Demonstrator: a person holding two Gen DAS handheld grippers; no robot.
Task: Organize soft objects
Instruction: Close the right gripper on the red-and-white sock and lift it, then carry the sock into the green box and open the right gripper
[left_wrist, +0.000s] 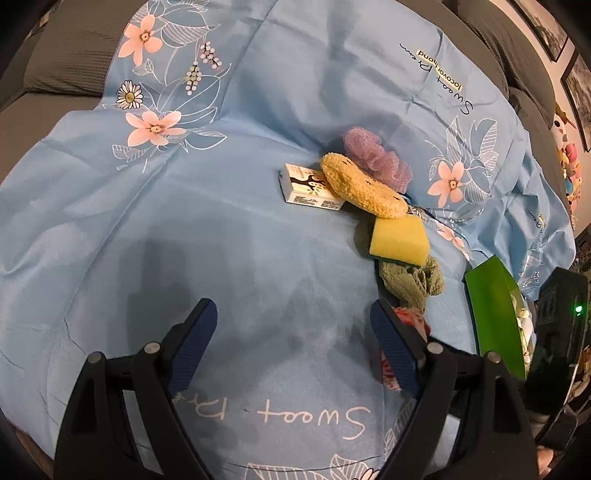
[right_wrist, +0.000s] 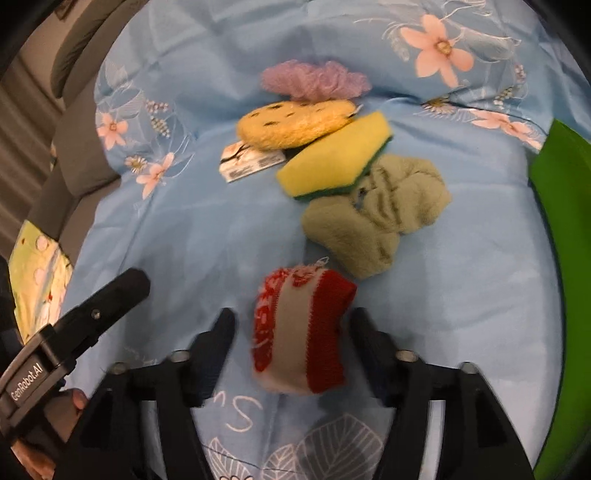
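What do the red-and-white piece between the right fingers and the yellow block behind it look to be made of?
The red-and-white piece looks knitted: ribbed stitches, a loose thread on top, so likely yarn, matte. The yellow block looks like foam sponge: smooth matte yellow with a dark green scouring layer underneath. The right gripper is open around the knit piece.

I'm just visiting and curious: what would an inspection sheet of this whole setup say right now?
Surface: blue floral sheet, wrinkled.
Job's things: purple bath pouf, fuzzy yellow pad, yellow-green sponge, green cloth, red-white knit piece; green bin at right.
Clutter: small printed box partly under the yellow pad.
Grippers: left claw open, empty; right claw open around the knit piece.
Cables: nothing seen.
Surroundings: grey cushions, framed pictures.
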